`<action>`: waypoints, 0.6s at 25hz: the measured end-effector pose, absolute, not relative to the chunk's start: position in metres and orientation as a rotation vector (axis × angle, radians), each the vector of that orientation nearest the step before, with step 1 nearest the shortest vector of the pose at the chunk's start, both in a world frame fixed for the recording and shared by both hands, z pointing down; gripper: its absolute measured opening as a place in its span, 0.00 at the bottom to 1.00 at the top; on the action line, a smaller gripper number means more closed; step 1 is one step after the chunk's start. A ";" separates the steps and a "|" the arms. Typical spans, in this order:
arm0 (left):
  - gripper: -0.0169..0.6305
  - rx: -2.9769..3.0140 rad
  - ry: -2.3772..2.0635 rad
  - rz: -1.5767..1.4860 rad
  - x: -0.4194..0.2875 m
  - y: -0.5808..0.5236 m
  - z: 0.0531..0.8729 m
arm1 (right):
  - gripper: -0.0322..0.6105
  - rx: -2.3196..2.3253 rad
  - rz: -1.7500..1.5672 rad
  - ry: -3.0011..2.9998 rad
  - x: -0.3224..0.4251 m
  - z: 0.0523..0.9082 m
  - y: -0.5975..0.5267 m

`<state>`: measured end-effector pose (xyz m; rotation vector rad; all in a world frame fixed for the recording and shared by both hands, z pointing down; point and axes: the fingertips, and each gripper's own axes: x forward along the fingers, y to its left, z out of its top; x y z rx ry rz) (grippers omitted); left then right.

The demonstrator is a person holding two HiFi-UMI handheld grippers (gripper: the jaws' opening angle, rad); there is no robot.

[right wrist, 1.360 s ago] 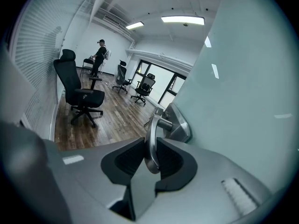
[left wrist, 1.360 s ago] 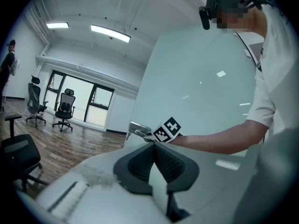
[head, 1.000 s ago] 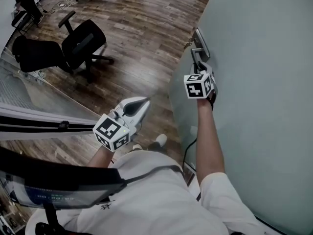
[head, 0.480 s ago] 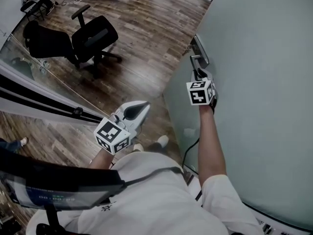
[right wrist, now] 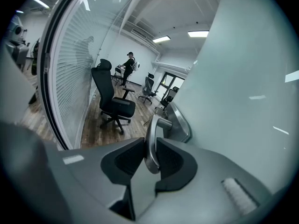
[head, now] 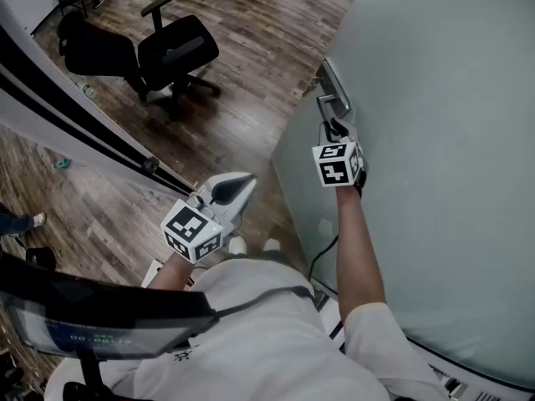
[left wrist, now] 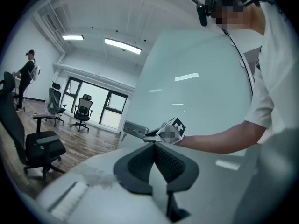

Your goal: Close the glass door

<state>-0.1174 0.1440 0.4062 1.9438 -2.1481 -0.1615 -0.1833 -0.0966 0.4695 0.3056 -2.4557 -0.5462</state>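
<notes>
The frosted glass door [head: 435,140] fills the right of the head view. Its metal lever handle [head: 333,103] is near the door's free edge. My right gripper [head: 334,130] is shut on that lever. In the right gripper view the handle [right wrist: 152,141] stands upright, pinched between the dark pads of the right gripper [right wrist: 150,160]. My left gripper [head: 238,184] hangs in the air left of the door, over the wooden floor. It is shut with nothing in it and touches nothing. The left gripper view shows the left gripper [left wrist: 154,146] with its jaws together, and the handle plate [left wrist: 135,129] beyond.
A glass partition with a dark frame [head: 75,132] runs diagonally at the left. Black office chairs [head: 171,57] stand on the wooden floor beyond it. A person [right wrist: 127,66] stands far off in the room. A cable [head: 322,257] hangs by the door's foot.
The door has swung with my right gripper on its handle, and the dark partition frame now lies nearer the door's edge. The left gripper travelled alongside, still shut.
</notes>
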 end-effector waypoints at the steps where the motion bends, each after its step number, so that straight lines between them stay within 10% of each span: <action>1: 0.04 1.931 -2.160 -0.165 -0.120 0.146 0.407 | 0.18 0.295 -0.554 -2.459 -0.186 0.470 -0.092; 15: 0.04 1.800 -2.296 -0.155 -0.080 0.183 0.403 | 0.18 0.186 -0.584 -2.477 -0.181 0.470 -0.026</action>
